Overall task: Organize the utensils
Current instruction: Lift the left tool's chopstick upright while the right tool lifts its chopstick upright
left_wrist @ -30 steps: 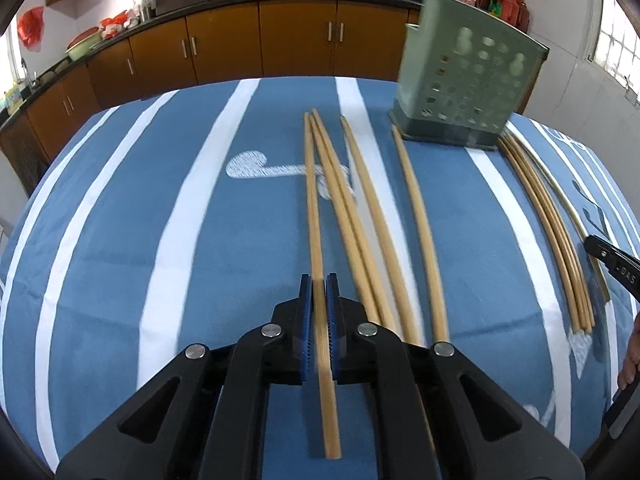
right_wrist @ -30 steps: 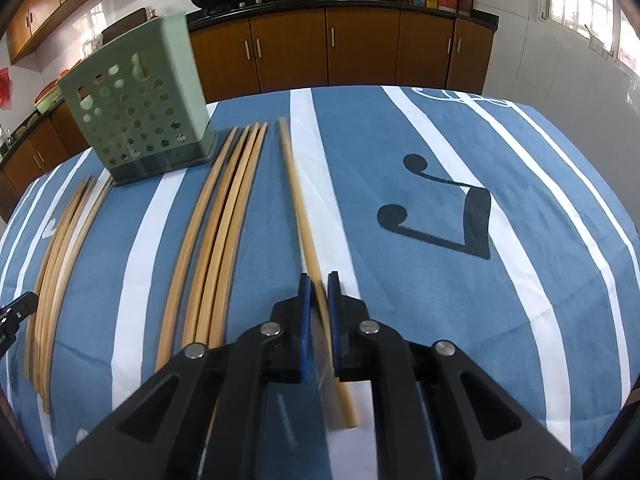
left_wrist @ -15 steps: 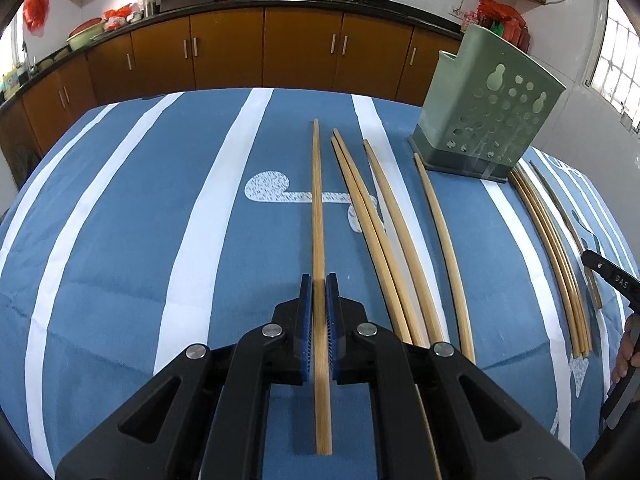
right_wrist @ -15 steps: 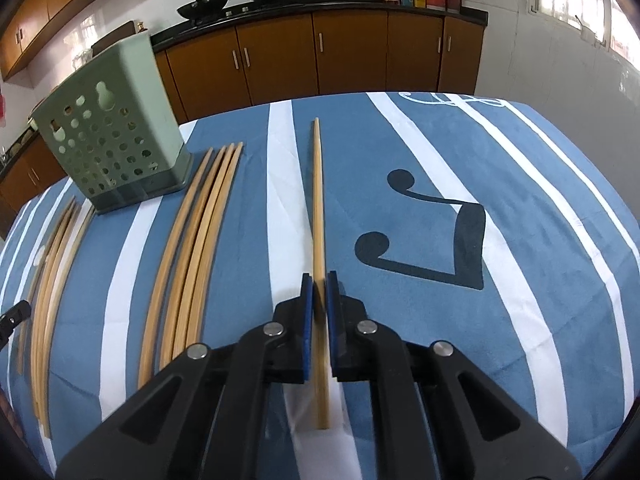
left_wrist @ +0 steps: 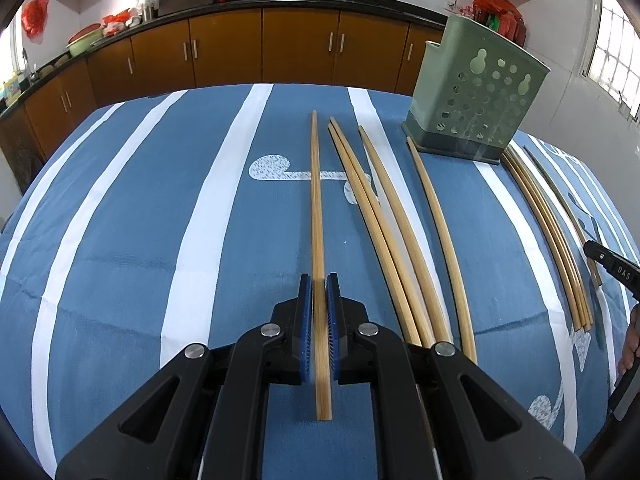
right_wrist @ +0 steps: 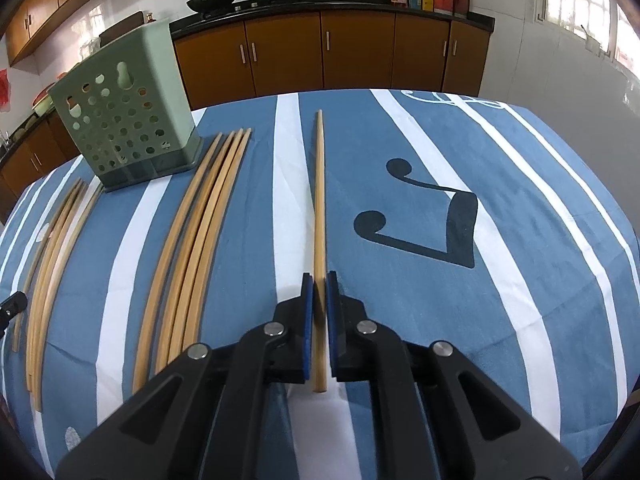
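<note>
Each gripper is clamped on one chopstick: the left gripper (left_wrist: 319,280) on a chopstick (left_wrist: 316,200), the right gripper (right_wrist: 319,278) on another (right_wrist: 319,184). Loose chopsticks (right_wrist: 192,240) flank the green holder (right_wrist: 124,120) near the cloth-covered surface's (right_wrist: 520,220) far edge.

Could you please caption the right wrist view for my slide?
Right claw shut on one chopstick, green holder standing far left.

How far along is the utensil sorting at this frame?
Done: nothing visibly; no chopsticks show through the green holder's holes. In hand: the left gripper and right gripper are each shut on one chopstick. Left: four loose chopsticks beside the left one and a bundle right of the holder.
</note>
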The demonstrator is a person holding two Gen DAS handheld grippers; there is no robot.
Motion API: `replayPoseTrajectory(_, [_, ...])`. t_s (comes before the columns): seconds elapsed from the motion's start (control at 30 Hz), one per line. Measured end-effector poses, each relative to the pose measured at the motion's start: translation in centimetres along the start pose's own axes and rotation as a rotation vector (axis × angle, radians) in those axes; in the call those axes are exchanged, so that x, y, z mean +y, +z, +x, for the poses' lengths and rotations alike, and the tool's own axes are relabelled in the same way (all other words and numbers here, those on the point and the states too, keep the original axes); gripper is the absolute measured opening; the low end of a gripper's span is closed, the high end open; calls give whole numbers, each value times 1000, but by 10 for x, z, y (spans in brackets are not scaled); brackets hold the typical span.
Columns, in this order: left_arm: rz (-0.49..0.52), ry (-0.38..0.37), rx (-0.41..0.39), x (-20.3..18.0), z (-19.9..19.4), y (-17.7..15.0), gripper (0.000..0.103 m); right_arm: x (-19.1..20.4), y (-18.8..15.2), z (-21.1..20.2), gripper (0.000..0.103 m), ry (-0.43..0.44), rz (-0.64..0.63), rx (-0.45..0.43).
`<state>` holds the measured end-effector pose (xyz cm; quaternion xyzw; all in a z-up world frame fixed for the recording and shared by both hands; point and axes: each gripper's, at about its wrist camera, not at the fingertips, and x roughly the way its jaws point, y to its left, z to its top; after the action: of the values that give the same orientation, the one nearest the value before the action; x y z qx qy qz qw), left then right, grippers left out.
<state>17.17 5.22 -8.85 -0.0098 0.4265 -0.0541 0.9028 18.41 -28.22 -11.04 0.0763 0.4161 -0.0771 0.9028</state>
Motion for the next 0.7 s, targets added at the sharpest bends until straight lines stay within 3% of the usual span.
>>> replayPoseTrajectory(0.17, [6,-16,-2,0,-9,0,7,-1,3,-23,7,25,5,-53])
replayPoseTrajectory(0.7, [-30,-41,-214,4,-84,32,7,-10,29,-98,8,80,52,-265])
